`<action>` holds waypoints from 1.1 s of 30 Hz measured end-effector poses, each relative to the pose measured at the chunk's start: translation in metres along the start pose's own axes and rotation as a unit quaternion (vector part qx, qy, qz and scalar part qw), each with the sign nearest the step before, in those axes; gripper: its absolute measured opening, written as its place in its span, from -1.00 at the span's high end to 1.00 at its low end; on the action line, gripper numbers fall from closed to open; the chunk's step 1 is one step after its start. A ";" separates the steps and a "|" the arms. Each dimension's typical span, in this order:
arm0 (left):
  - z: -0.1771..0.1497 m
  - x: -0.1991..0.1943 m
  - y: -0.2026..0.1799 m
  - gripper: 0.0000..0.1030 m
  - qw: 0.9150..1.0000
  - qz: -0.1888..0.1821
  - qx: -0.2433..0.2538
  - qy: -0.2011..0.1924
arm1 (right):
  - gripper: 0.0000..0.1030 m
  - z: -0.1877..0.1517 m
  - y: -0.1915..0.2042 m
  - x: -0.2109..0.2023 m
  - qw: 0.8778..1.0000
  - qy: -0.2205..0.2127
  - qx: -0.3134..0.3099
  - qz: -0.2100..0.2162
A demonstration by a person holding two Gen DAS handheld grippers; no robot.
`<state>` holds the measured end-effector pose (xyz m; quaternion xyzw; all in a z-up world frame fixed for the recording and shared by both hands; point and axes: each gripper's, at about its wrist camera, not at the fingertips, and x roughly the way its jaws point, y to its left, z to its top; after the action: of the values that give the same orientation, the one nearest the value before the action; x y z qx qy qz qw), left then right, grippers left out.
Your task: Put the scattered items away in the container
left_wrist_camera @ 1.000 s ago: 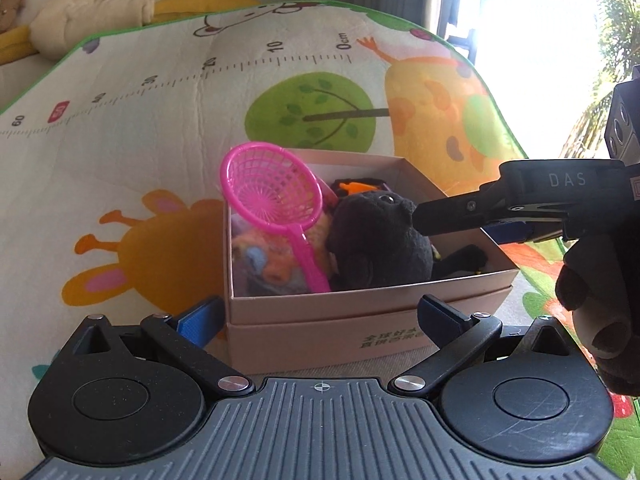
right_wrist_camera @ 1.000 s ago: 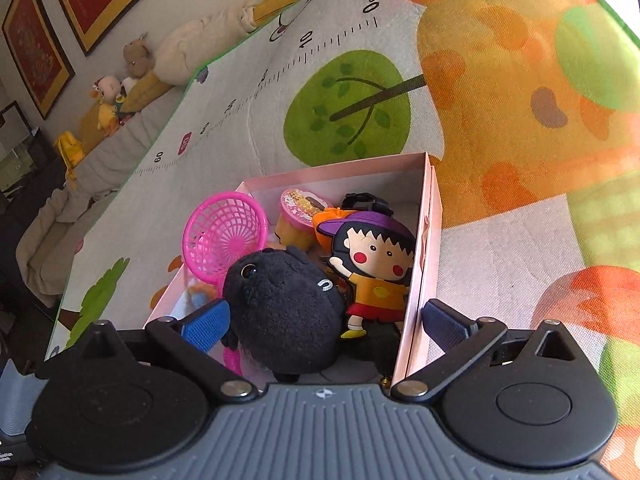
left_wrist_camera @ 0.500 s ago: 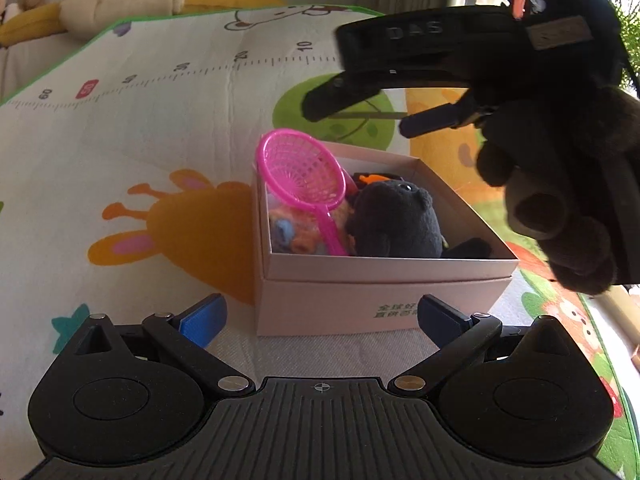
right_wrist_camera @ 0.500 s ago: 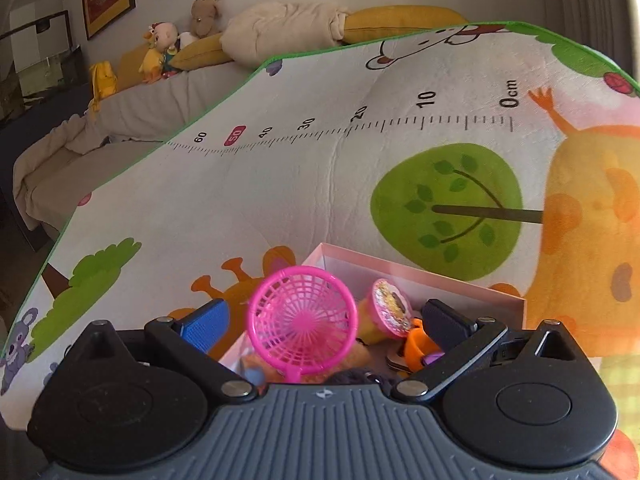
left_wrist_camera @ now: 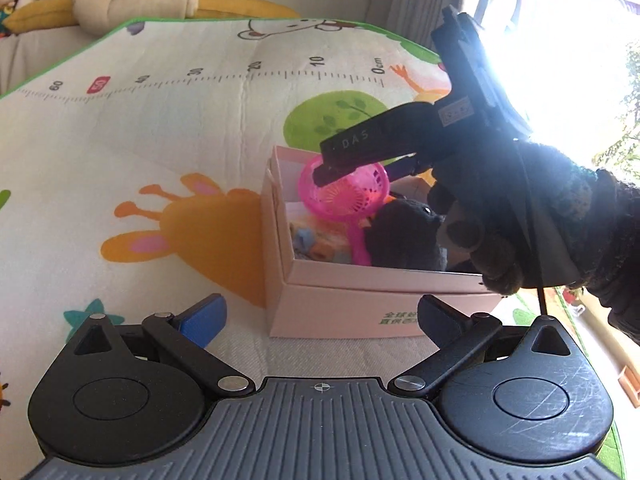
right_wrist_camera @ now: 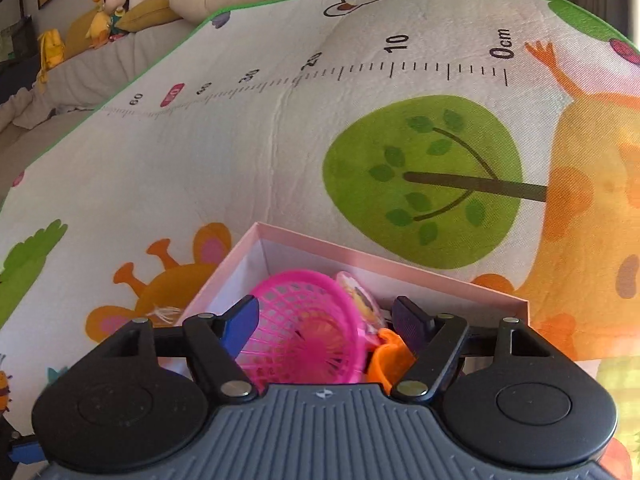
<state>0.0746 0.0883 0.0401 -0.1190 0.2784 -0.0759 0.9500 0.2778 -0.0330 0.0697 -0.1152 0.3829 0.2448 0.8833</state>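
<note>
A pale pink box stands on the play mat. Inside it lie a pink toy net, a black plush and other small toys. My left gripper is open and empty, in front of the box's near wall. My right gripper is open and empty, hovering over the box with its fingers on either side of the pink net; an orange toy lies beside the net. The right gripper also shows in the left wrist view, held by a gloved hand.
The colourful play mat with a printed ruler spreads around the box. Plush toys and a yellow cushion lie along the far edge by the wall. A bright window is at the right.
My right gripper rose out of the box and swung over its far side, now hovering above the pink net. My left gripper backed away slightly from the box. Both stayed open.
</note>
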 end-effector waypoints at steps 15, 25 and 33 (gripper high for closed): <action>-0.004 0.026 -0.020 -1.00 0.999 -0.005 0.032 0.020 | -0.96 -0.084 -0.082 -0.149 0.992 -0.121 0.025 0.005; -0.015 0.025 -0.038 -1.00 0.997 0.023 0.058 0.044 | -1.00 -0.185 -0.076 -0.154 0.991 -0.079 0.107 -0.004; -0.056 0.006 -0.060 -1.00 0.984 0.133 0.108 0.056 | -1.00 -0.233 -0.023 -0.135 0.993 -0.029 0.094 -0.065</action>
<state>0.0439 0.0194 0.0074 0.0269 0.3347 0.0147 0.9418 0.0654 -0.1900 0.0105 -0.0491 0.3699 0.1535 0.9150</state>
